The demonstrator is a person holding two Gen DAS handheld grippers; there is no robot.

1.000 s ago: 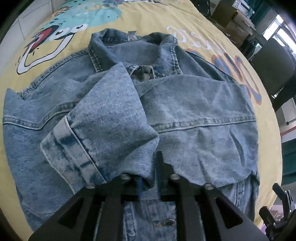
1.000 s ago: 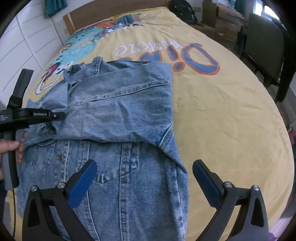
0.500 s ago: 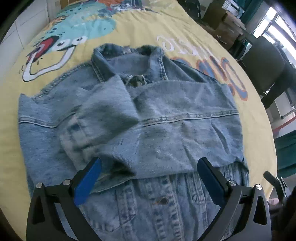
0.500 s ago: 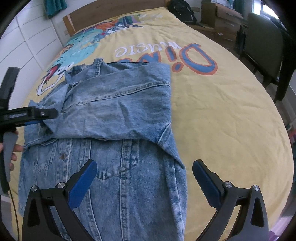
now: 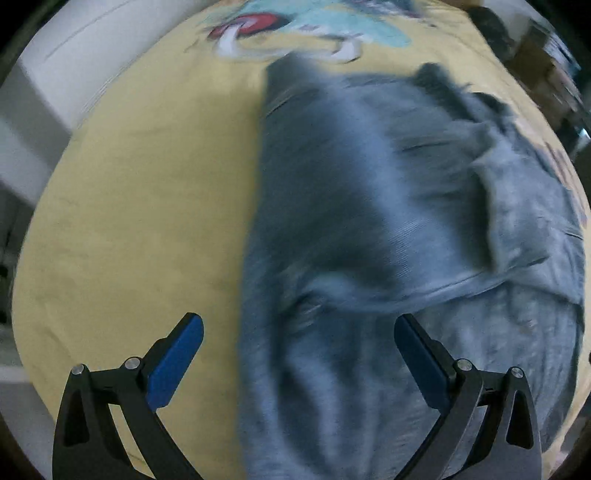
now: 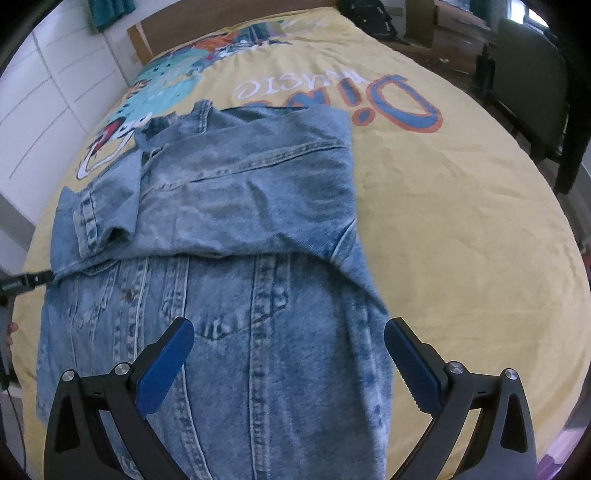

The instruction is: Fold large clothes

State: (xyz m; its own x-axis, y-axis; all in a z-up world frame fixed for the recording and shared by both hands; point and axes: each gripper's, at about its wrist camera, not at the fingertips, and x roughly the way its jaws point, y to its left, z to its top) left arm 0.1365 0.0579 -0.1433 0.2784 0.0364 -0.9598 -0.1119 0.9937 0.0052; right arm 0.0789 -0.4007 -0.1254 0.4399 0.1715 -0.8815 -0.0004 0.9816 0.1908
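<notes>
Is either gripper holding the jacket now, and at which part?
Nothing is held. The left gripper and the right gripper are both open above the jacket.

A bed (image 6: 461,206) in yellow cartoon-print bedding — wooden headboard (image 6: 229,18) beyond, white panelled cupboards (image 6: 40,110) left of it, dark chair (image 6: 528,92) right.

The faded blue denim jacket (image 6: 236,229) is coarse, matt woven cloth with raised stitched seams, lying on a yellow printed bedsheet (image 6: 461,206) of soft, slightly creased matt fabric. The right gripper (image 6: 289,363) has matt black plastic arms, ridged blue pads (image 6: 164,369) and shiny metal screws, and a smooth wooden headboard (image 6: 192,22) stands behind.
</notes>
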